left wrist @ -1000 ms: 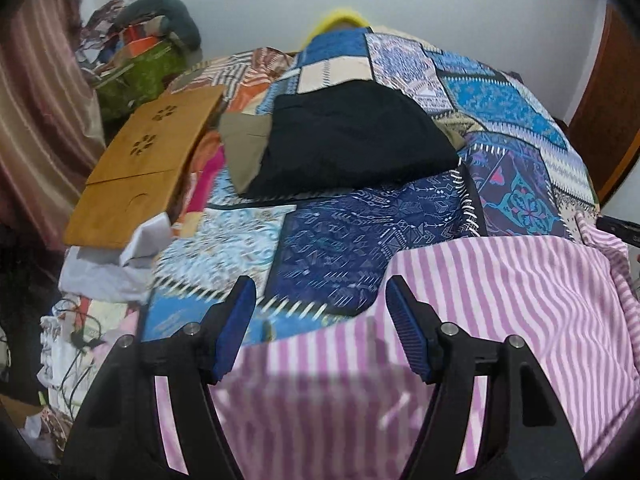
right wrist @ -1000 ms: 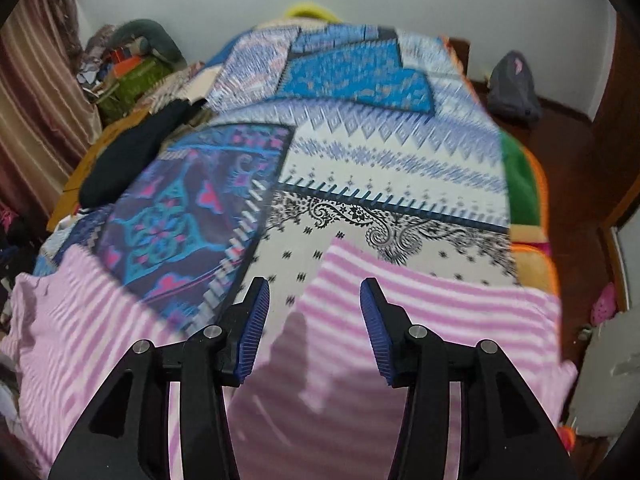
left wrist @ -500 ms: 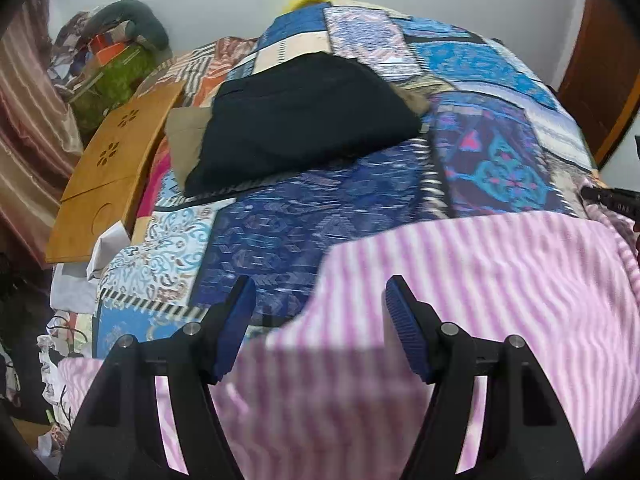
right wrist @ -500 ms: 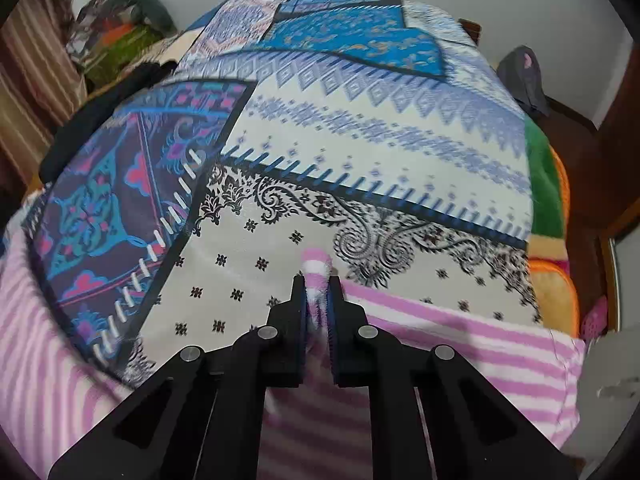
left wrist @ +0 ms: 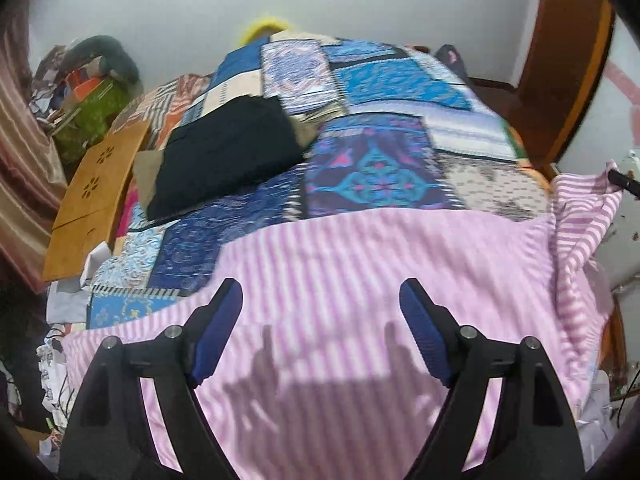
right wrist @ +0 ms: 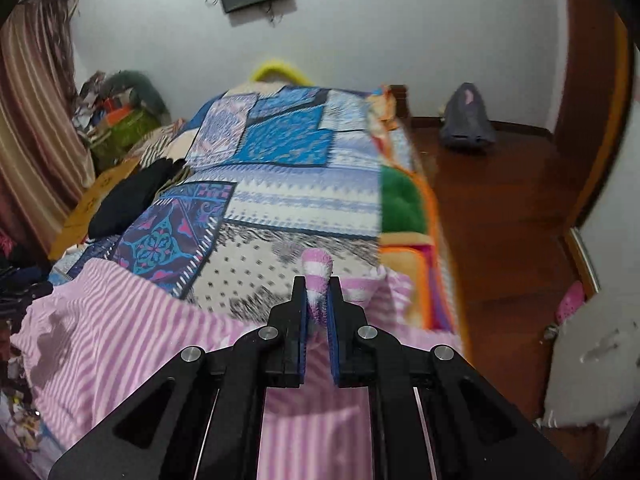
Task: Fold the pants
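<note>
Right gripper [right wrist: 318,300] is pinched tight on a bunched edge of the pink striped pants [left wrist: 360,280] and holds it up off the patchwork bed cover [left wrist: 376,168]. Left gripper [left wrist: 320,308] has just been opening, and its jaws stand wide above the pants (nothing is between them). Most of the pants lie spread on the near end of the bed cover, well apart from the black folded cloth [left wrist: 228,156] farther up it.

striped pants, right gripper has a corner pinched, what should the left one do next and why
Probably lower the left gripper onto the pink striped pants and close on the near edge. Its jaws have just been opening and hold nothing, while the right gripper already pinches a lifted fold, so one side hangs unsupported.
</note>
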Demonstrator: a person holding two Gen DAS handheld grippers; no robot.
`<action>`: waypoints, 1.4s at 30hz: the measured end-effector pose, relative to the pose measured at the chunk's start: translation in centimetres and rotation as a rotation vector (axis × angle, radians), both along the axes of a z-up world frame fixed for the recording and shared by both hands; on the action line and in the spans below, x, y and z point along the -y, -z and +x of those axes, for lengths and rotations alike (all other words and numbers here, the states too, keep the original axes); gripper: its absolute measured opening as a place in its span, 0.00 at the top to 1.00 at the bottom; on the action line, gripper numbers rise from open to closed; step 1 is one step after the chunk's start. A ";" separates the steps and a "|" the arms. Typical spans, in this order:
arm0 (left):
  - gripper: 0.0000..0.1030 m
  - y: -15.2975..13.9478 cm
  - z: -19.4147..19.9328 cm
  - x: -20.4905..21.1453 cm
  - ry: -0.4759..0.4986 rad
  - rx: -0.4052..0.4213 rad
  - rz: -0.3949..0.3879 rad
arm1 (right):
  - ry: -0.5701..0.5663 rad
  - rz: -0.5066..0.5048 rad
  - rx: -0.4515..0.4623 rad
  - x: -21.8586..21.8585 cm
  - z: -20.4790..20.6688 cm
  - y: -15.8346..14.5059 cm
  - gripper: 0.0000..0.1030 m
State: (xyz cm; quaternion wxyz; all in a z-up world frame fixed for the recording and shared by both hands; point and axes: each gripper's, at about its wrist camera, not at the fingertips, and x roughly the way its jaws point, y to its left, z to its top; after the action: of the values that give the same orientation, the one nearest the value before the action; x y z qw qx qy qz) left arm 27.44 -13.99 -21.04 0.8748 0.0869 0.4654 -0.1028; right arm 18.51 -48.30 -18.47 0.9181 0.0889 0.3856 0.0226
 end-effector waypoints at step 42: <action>0.16 2.5 -13.5 -8.1 0.006 -0.078 0.016 | -0.305 0.019 0.013 -13.8 -10.4 2.8 0.60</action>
State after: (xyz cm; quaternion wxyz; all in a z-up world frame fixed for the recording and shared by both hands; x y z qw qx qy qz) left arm 13.94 -5.87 -23.55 0.8549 0.0912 0.4998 -0.1048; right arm 8.14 -34.51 -21.23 0.9056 0.0376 0.3884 0.1660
